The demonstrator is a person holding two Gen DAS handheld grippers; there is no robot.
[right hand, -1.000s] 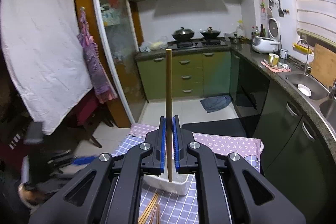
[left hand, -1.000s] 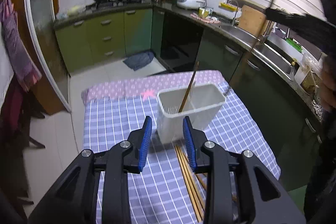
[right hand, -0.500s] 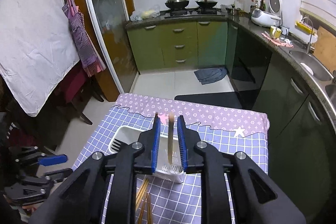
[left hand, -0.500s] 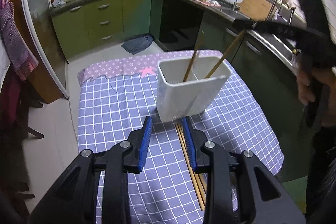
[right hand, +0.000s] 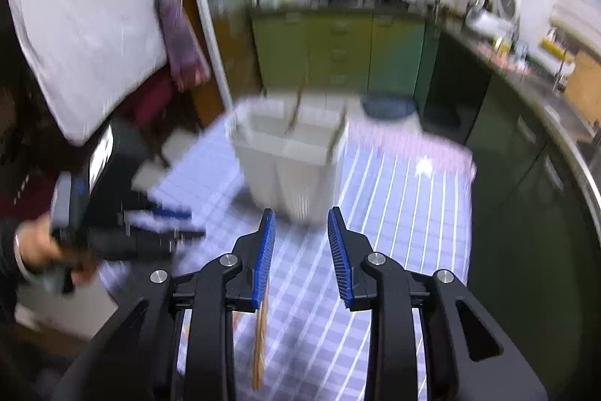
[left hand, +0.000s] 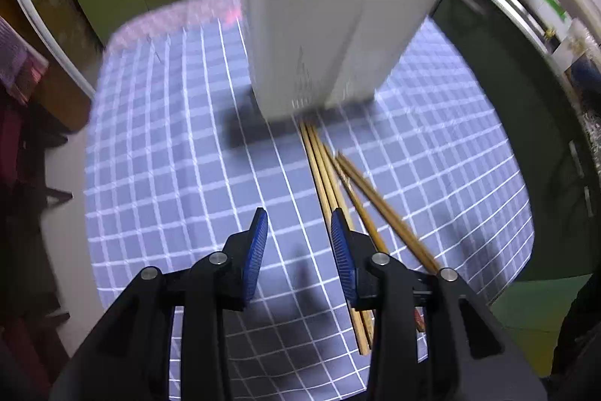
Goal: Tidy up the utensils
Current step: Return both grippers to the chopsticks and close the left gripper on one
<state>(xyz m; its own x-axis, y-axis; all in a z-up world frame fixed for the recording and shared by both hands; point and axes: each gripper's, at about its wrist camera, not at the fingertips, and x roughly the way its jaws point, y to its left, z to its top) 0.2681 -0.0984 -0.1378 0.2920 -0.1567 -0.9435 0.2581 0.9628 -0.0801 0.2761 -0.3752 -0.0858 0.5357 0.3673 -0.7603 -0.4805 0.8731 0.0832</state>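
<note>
The counter (left hand: 157,145) wears a blue cloth with a white grid, and a lilac patterned strip runs along its far edge. Straight ahead of the left tongs (left hand: 298,217) stands a white utensil holder (left hand: 323,36), with two chopsticks leaning inside it. Loose wooden chopsticks (left hand: 330,175) lie on the cloth from the holder's foot back past the right-hand pad of the left tongs, whose blue pads stand apart with nothing between them. The right tongs (right hand: 300,213) have just been opening; their pads are apart and empty, with the holder just beyond them and chopsticks below the left pad. Further off, green cabinets (right hand: 338,47) carry two dark pots, a dark worktop with a sink runs along the right, and a white sheet (right hand: 75,25) hangs at left.
</note>
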